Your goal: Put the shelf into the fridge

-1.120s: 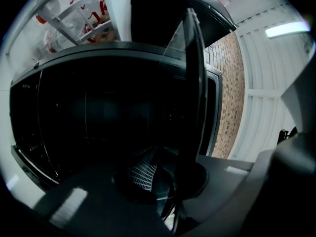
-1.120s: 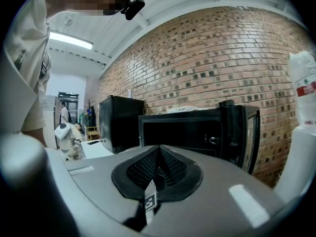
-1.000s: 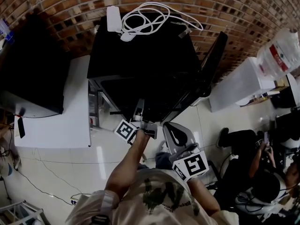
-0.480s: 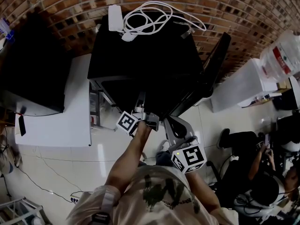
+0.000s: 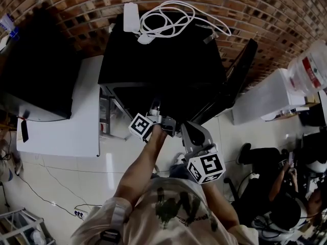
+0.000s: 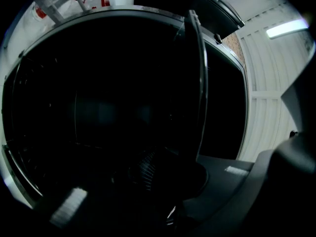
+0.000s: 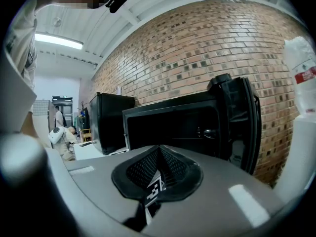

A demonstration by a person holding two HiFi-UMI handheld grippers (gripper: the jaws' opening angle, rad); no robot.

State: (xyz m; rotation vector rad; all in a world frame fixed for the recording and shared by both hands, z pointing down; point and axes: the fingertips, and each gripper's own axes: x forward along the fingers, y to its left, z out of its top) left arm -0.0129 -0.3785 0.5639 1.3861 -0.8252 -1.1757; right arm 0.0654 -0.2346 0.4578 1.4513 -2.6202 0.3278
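Observation:
The black fridge point(image 5: 158, 50) stands against the brick wall with its door point(image 5: 240, 70) swung open to the right. My left gripper point(image 5: 154, 111) is at the fridge's mouth, its tips under the top edge. In the left gripper view the dark inside fills the picture. A thin dark bar point(image 6: 199, 83), seemingly the shelf seen edge-on, runs away from the nearly closed left gripper point(image 6: 168, 177). My right gripper point(image 5: 185, 127) hangs just in front of the opening, right of the left one. Its pads meet with nothing between them at the right gripper point(image 7: 159, 154), facing the fridge point(image 7: 168, 127).
A white cable and charger point(image 5: 163, 19) lie on the fridge top. A white table point(image 5: 82, 116) and a second black cabinet point(image 5: 36, 80) stand to the left. A white unit point(image 5: 260, 93) with a water bottle point(image 5: 311, 65) is on the right. A seated person point(image 5: 286, 208) is at lower right.
Both grippers have moved a little closer to the fridge opening. The left gripper's tips have gone further under the fridge's top edge. The grip looks unchanged.

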